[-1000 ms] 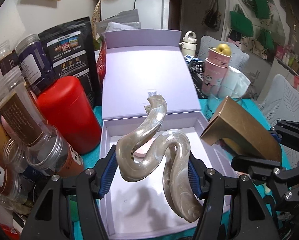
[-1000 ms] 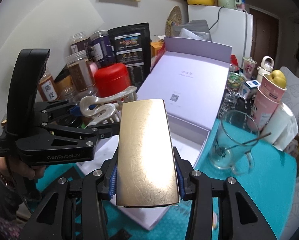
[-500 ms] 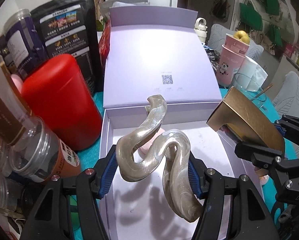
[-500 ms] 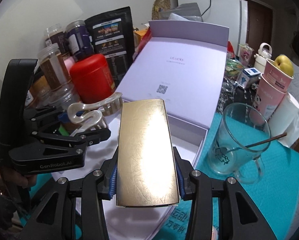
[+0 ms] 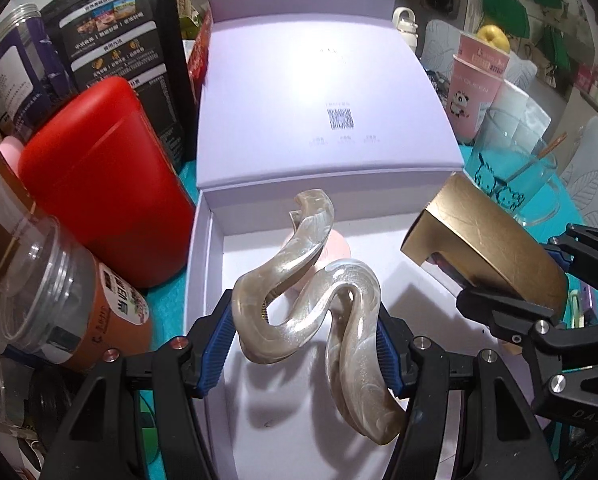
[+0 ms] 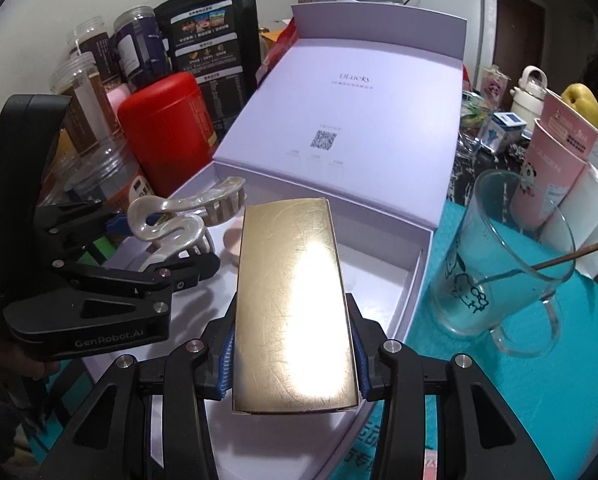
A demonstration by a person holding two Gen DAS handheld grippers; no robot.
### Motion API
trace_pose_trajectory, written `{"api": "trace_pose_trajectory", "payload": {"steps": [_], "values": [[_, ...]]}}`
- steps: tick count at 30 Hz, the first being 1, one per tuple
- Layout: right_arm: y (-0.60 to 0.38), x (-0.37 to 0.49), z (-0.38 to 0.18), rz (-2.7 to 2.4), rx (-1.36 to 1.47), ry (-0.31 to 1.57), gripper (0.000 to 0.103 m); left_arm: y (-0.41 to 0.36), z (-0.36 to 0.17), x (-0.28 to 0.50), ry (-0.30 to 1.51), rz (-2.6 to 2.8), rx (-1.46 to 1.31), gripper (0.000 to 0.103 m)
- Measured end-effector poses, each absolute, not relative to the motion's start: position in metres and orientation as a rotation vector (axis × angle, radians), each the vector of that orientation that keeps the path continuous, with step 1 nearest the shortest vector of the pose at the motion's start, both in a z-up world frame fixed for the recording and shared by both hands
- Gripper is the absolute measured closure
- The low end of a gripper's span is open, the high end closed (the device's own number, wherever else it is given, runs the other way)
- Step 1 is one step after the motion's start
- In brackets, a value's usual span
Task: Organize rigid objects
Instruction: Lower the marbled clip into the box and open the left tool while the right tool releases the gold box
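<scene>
Over the open lilac box (image 6: pixel 415 276), the left gripper (image 5: pixel 305 344) clamps a pearly hair claw (image 5: pixel 311 300) and the right gripper (image 6: pixel 293 354) a gold case (image 6: pixel 293 300); next, I reckon, set both inside and release.

Both handheld grippers are matte black plastic with angular, triangular-cutout finger arms, round silver screw heads at the pivots, and ribbed blue pads lining the inner faces of the fingers (image 5: pixel 215 344). Left gripper (image 6: pixel 171 240) body has a tall curved black handle and white "GenRobot.AI" lettering on its side. Right gripper (image 6: pixel 293 360) same build; partial white lettering on its flank in the left wrist view.
</scene>
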State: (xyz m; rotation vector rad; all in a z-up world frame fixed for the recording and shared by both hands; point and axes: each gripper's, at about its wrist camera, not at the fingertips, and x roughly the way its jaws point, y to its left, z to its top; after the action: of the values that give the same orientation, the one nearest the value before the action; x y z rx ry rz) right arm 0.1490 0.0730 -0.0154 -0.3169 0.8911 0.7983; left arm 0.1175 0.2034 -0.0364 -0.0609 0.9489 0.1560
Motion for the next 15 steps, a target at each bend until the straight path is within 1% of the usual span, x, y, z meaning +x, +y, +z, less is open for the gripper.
{"api": "trace_pose_trajectory", "payload": {"steps": [15], "values": [[0.082, 0.156, -0.04, 0.763, -0.343, 0.96, 0.059, 0.201, -0.057, 0.131, 1.036, 0.189, -0.069, 0.042]]}}
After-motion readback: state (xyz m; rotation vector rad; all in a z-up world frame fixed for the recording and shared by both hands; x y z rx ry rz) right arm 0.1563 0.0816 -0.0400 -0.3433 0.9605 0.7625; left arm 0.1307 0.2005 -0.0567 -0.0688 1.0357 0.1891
